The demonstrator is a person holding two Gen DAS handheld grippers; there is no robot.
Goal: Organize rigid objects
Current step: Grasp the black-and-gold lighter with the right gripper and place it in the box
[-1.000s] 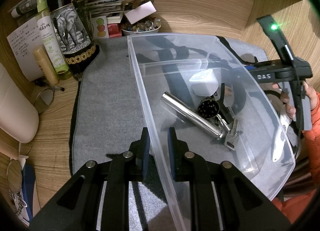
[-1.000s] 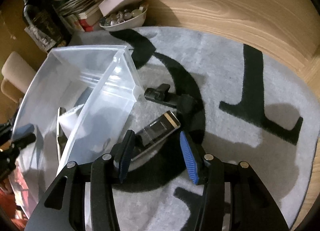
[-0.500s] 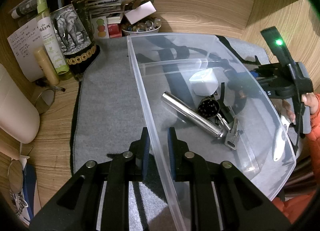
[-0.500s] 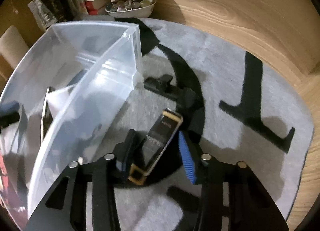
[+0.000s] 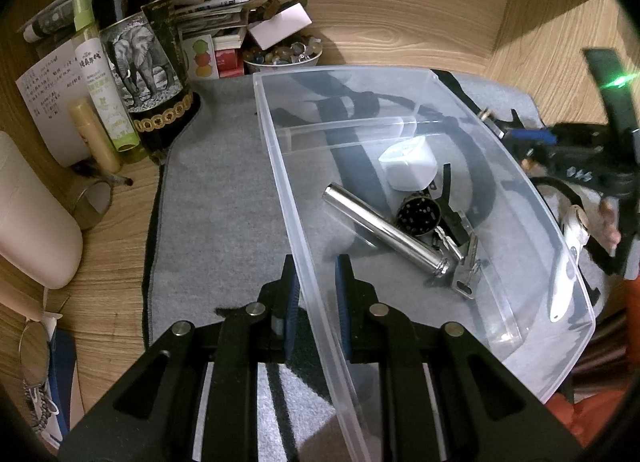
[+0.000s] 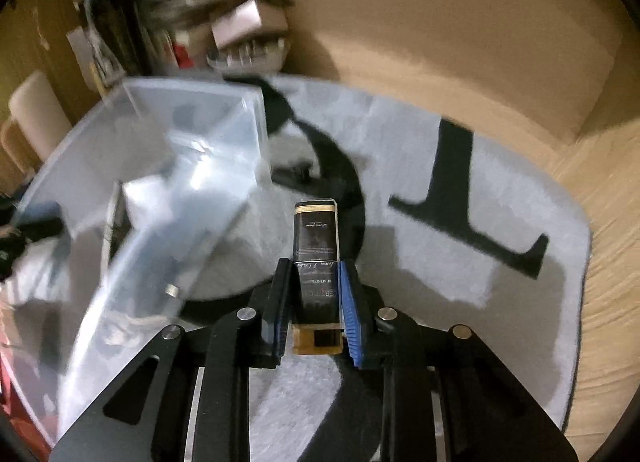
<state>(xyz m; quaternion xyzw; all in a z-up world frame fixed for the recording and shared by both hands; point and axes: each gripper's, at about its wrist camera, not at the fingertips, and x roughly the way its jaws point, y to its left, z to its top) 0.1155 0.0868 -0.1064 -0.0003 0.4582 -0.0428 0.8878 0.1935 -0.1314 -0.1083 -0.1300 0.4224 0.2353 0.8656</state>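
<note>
The right gripper (image 6: 313, 290) is clamped on a dark rectangular box with gold ends (image 6: 316, 262). The long axis of the box runs forward along the fingers, with one gold end behind the pads and the other gold-trimmed end pointing away. The box appears lifted above the grey felt mat with black letters (image 6: 500, 190).

The left gripper (image 5: 316, 286) is closed on the near wall of the clear plastic bin (image 5: 280, 166), one pad outside and one inside.

From the right gripper, the clear plastic bin (image 6: 160, 166) lies to the left and a little ahead, very near. I judge that the coming move is a carry to the left over the rim, and the right gripper is the one to do it, because the left one holds the bin.

Inside the bin I count one shiny metal cylinder (image 5: 384, 234), one white plastic cap (image 5: 408, 166), one round dark perforated piece (image 5: 418, 216) and some keys (image 5: 466, 266), whose number I cannot tell. One small black clip-like thing (image 6: 296, 176) lies on the mat beside the corner of the bin.
</note>
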